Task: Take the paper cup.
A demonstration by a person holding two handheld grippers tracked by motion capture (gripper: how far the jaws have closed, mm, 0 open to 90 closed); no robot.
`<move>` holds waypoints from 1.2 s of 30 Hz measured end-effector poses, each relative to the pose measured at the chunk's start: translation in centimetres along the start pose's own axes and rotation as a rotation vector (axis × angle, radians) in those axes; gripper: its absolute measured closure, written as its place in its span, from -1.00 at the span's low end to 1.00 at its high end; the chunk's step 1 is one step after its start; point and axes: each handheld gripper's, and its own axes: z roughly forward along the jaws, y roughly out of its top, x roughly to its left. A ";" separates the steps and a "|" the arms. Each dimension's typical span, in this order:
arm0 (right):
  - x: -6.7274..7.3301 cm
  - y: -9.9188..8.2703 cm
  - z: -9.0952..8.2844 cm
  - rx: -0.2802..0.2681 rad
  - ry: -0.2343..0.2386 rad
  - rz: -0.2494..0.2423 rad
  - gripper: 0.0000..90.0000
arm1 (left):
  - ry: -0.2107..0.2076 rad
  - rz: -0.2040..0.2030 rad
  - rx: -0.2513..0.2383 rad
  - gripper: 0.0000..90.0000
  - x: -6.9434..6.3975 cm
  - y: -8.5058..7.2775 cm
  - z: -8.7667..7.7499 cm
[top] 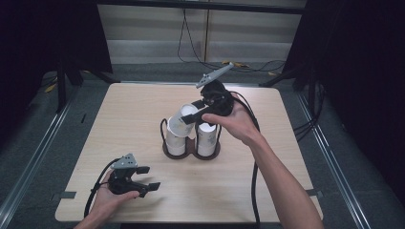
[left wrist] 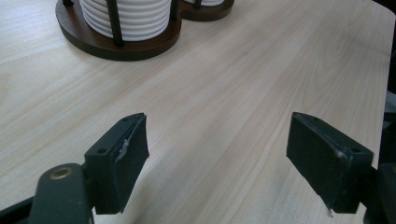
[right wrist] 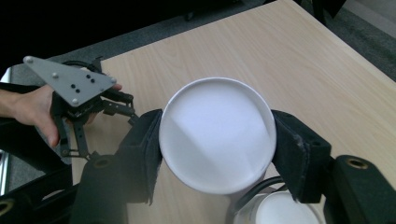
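Nearest the person's edge of the pale wooden table point(top: 143, 124), well in front of the dark brown wooden two-ring cup stand point(top: 191, 152) and off to its left, the left gripper point(top: 145, 177) sits low over the tabletop in the person's left hand point(top: 107, 198), its grey three-cornered plate on top. Its two black padded jaws stand wide apart with bare wood between them, and in the left gripper view point(left wrist: 217, 154) the stand's base point(left wrist: 116, 46) lies well ahead of the jaws, apart from them. On the stand itself, near the table's middle, a stack of white ribbed paper cups point(top: 175, 142) fills the left ring between thin black upright rods, and a second white cup stack point(top: 207, 138) fills the right ring. Just above the left stack, a single white paper cup point(top: 184, 119) is tilted over with its closed bottom facing the right gripper's camera; the right gripper view point(right wrist: 217, 135) has that round white bottom squarely between the pads. Behind the stand and reaching over it, the right gripper point(top: 198, 106) in the person's right hand point(top: 239, 124) is clamped on this cup, one black pad pressing each side of its wall.
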 end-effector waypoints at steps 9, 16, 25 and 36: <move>1.7 -1.5 -0.1 -0.025 0.020 -0.013 -0.14 | -0.008 -0.011 -0.014 -0.57 0.1 0.2 0.1; 2.5 -3.6 0.3 -0.068 0.040 0.005 -0.14 | -0.012 -0.024 -0.049 -0.63 0.1 0.7 0.0; 2.9 -5.6 0.7 -0.105 0.054 0.035 -0.14 | -0.034 -0.004 -0.105 -0.65 -0.2 2.3 0.2; 2.9 -8.1 1.0 -0.156 0.074 0.086 -0.14 | -0.063 0.061 -0.170 -0.60 -1.7 4.7 1.2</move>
